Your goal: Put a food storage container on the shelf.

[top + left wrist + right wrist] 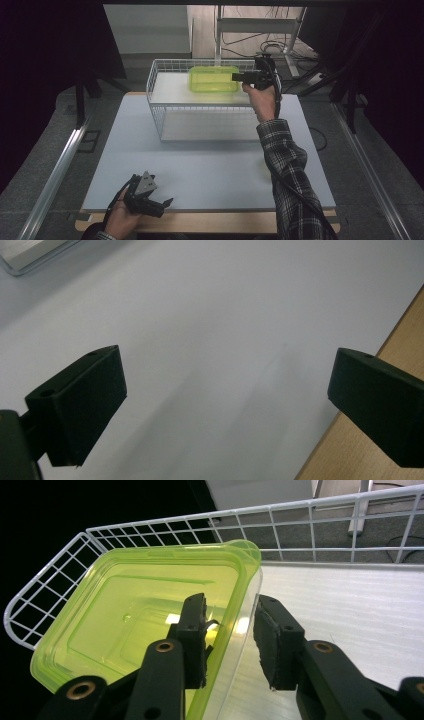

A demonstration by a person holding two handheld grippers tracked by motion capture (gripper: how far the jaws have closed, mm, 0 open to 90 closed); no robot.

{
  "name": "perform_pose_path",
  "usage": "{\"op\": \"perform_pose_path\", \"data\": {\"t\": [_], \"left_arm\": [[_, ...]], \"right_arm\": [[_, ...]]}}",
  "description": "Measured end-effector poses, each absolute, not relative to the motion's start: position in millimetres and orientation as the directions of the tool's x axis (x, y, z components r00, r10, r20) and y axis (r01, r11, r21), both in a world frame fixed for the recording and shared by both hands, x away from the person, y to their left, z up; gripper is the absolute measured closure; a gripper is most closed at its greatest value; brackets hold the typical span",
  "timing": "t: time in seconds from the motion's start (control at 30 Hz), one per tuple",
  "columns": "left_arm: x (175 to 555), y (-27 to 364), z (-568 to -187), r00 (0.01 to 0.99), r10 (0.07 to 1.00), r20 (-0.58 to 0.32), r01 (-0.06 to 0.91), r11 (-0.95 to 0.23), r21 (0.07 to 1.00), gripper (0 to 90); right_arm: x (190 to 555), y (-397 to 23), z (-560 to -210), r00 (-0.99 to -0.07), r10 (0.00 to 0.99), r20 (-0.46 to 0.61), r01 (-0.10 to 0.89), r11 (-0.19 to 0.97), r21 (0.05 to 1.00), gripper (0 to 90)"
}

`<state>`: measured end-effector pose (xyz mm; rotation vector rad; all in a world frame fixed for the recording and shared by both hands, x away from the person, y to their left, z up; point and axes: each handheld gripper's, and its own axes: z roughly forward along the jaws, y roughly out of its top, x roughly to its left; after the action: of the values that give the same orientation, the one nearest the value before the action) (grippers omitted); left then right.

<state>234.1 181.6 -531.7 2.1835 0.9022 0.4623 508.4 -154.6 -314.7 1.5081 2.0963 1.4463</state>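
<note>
A translucent lime-green plastic container sits inside a white wire basket at the far middle of the table. My right gripper reaches in from the right, level with the container's right end. In the right gripper view the jaws straddle the container's near wall, one jaw inside and one outside. Small gaps separate both pads from the wall, so the right gripper is open. My left gripper rests in the hand at the table's front left. Its jaws stand wide apart, with nothing between them.
A pale grey table top lies on a wooden board whose edge shows by the left gripper. The basket's wire rim rises behind the container. Metal rails, cables and a stand lie on the floor around the table.
</note>
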Motion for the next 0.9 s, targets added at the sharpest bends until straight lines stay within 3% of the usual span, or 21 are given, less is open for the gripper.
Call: {"op": "perform_pose_path", "data": {"t": [0.13, 0.37, 0.5, 0.9], "left_arm": [[234.1, 181.1, -532.1, 0.691, 0.721, 0.052, 0.465, -0.498, 0.732, 2.0], [234.2, 181.1, -532.2, 0.69, 0.722, 0.051, 0.466, -0.497, 0.732, 2.0], [234.3, 181.5, -532.1, 0.688, 0.724, 0.051, 0.467, -0.496, 0.732, 1.9], [234.3, 181.5, -531.9, 0.687, 0.725, 0.051, 0.467, -0.494, 0.733, 1.8]], "right_arm": [[509.7, -152.9, -315.6, -0.478, 0.824, 0.304, 0.601, 0.054, 0.798, 62.3], [508.0, -151.9, -313.0, -0.497, 0.815, 0.297, 0.587, 0.063, 0.807, 58.6], [501.4, -151.2, -306.4, -0.513, 0.805, 0.297, 0.573, 0.064, 0.817, 46.3], [484.8, -149.2, -300.9, -0.584, 0.779, 0.229, 0.528, 0.15, 0.836, 24.4]]}}
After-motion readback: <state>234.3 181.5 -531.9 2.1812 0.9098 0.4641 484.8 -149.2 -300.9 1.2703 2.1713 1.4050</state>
